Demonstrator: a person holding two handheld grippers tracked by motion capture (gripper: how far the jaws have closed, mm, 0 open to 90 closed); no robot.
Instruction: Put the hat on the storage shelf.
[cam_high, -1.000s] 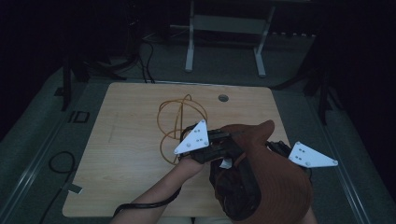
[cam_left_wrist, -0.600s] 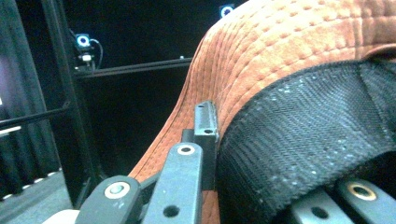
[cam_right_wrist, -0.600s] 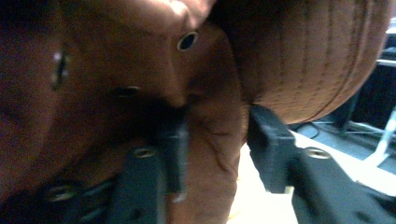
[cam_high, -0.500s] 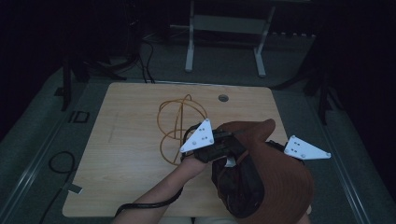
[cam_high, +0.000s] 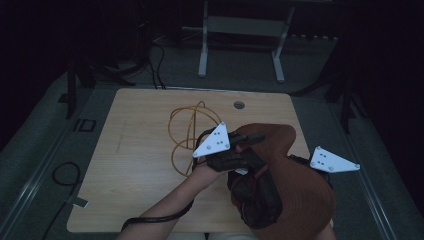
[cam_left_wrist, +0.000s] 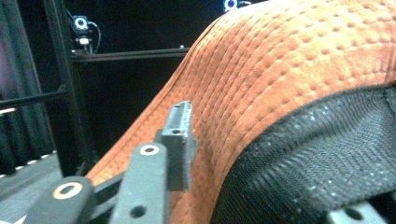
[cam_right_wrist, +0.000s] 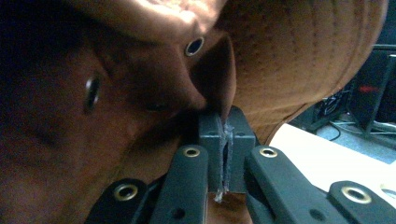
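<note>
The right gripper (cam_right_wrist: 223, 154) is clamping a thin edge of the brown hat (cam_high: 295, 175), its jaws having just been closing until pressed together on it; the left gripper (cam_high: 235, 150) is reaching in beside the hat's brim, its jaws having just been opening and now standing partly apart, one jaw lying against the brim's stitched outside; an orange cord (cam_high: 187, 127) is lying looped on the table (cam_high: 135, 130) just beyond the left gripper.

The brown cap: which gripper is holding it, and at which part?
The right gripper is shut on the brown cap, pinching a thin fabric edge beside an eyelet. The left gripper's jaws, just opening, straddle its brim without pressing.
</note>
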